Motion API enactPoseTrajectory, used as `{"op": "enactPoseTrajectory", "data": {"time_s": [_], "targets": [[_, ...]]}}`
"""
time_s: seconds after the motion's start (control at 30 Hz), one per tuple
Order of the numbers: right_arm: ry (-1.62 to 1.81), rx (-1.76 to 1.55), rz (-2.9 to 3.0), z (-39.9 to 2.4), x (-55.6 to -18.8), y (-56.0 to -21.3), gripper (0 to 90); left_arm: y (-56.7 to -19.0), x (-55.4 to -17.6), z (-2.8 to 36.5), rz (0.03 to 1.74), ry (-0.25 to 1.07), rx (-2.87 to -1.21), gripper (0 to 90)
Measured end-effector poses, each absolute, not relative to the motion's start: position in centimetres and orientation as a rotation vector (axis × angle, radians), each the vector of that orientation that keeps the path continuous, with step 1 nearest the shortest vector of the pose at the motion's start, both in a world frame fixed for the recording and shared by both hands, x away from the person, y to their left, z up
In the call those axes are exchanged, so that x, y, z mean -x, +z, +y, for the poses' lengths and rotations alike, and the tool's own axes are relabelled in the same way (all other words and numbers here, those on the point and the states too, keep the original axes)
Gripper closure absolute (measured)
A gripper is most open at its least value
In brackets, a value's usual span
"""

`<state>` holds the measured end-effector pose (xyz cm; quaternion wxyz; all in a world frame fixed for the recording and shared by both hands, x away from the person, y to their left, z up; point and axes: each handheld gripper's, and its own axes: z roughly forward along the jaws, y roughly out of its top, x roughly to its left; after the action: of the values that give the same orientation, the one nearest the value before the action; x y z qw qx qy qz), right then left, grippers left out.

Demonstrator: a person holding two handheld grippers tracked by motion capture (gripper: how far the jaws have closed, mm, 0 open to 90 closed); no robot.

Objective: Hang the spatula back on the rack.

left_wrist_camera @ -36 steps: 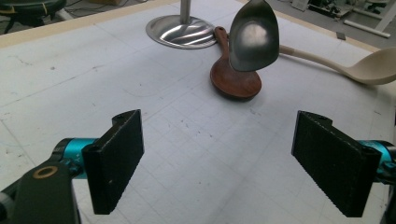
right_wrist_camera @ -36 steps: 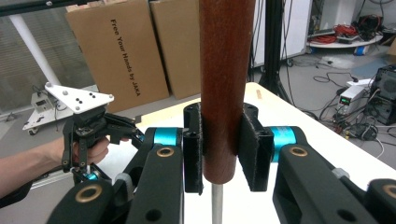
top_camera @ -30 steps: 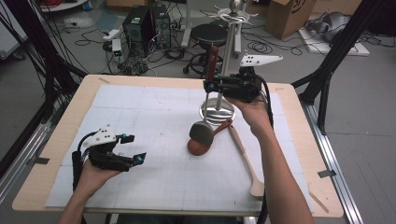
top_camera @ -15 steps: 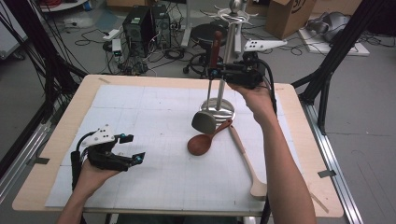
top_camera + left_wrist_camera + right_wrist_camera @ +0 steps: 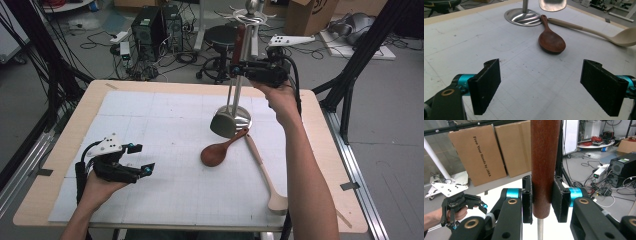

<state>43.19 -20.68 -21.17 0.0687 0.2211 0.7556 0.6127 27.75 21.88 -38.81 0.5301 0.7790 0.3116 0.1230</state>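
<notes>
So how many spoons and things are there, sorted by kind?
Wooden spoons: 2, a dark spoon and a pale spoon on the table.
Metal ladle: 1, hanging from the right gripper.
Hanging stand: 1.
Total: 4.

The left gripper (image 5: 134, 165) sat low at the near left with jaws wide apart, and bare mat (image 5: 165, 125) lay open ahead of it up to the brown wooden spoon (image 5: 220, 151). Just beyond, the pale spoon (image 5: 264, 170) angled across the right side, its handle touching the brown one's tip. The stand's round base (image 5: 240, 120) and post (image 5: 236, 90) blocked the far middle, where the right gripper (image 5: 237, 68) held a ladle (image 5: 223, 124) hanging close beside the post, above the base.
</notes>
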Motion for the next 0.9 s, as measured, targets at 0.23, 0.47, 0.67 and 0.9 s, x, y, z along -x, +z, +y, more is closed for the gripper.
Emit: {"op": "enactPoseTrajectory", "data": {"time_s": [0.23,0.47,0.67,0.9], "targets": [[1.843,-0.698,2.266,-21.2,-43.7,-21.3,73.4,-38.8,-27.8,21.9,0.74,0.291,-1.861,17.4],[1.838,-0.698,2.267,-21.2,-44.3,-20.9,73.4,-38.8,-27.8,21.9,0.742,0.289,-1.861,17.3],[1.825,-0.714,2.274,-21.3,-44.7,-20.7,73.4,-38.8,-27.8,22.0,0.738,0.288,-1.863,17.3],[1.82,-0.734,2.268,-21.5,-45.1,-20.9,73.3,-38.8,-27.8,21.9,0.737,0.286,-1.863,17.3]]}}
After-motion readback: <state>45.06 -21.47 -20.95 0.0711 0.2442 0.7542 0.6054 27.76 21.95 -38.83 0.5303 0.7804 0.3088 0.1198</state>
